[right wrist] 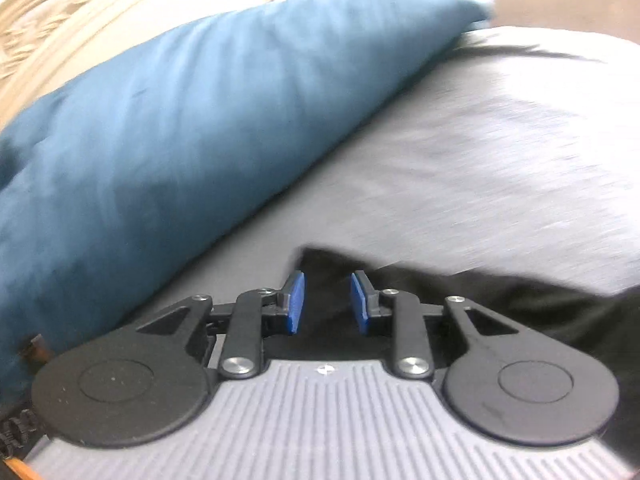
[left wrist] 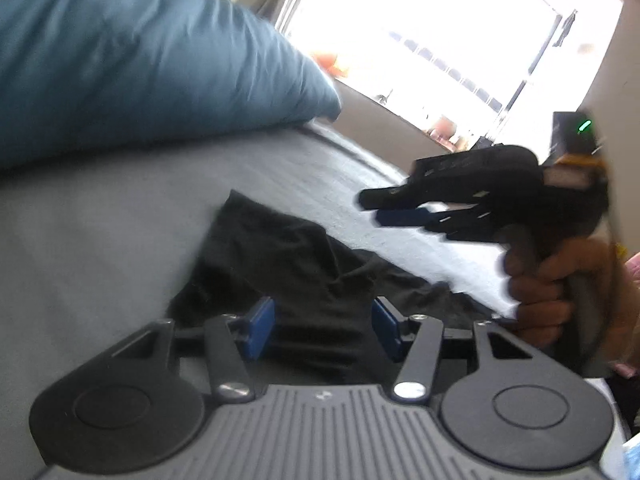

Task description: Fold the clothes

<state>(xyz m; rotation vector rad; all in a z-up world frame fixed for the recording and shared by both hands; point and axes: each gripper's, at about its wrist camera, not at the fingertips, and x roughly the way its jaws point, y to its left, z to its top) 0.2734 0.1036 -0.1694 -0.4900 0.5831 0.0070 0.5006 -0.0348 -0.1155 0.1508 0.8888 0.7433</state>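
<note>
My left gripper (left wrist: 322, 330) hangs low over the near edge of the black garment (left wrist: 288, 264), its blue-padded fingers (left wrist: 260, 326) spread wide with nothing between them. My right gripper (right wrist: 327, 304) is also parted, its fingers (right wrist: 296, 304) apart over a corner of the same black garment (right wrist: 500, 296), clamping nothing. The cloth lies crumpled on the grey bed sheet (left wrist: 100, 220), just ahead of both tools. In the left wrist view, my right hand (left wrist: 560, 280) grips the other tool's handle, held above the bed off to the right of the garment. Beyond the cloth a blue pillow (right wrist: 180, 120) rests on the sheet. Farthest off, a bright window (left wrist: 440, 32) glares white.
</note>
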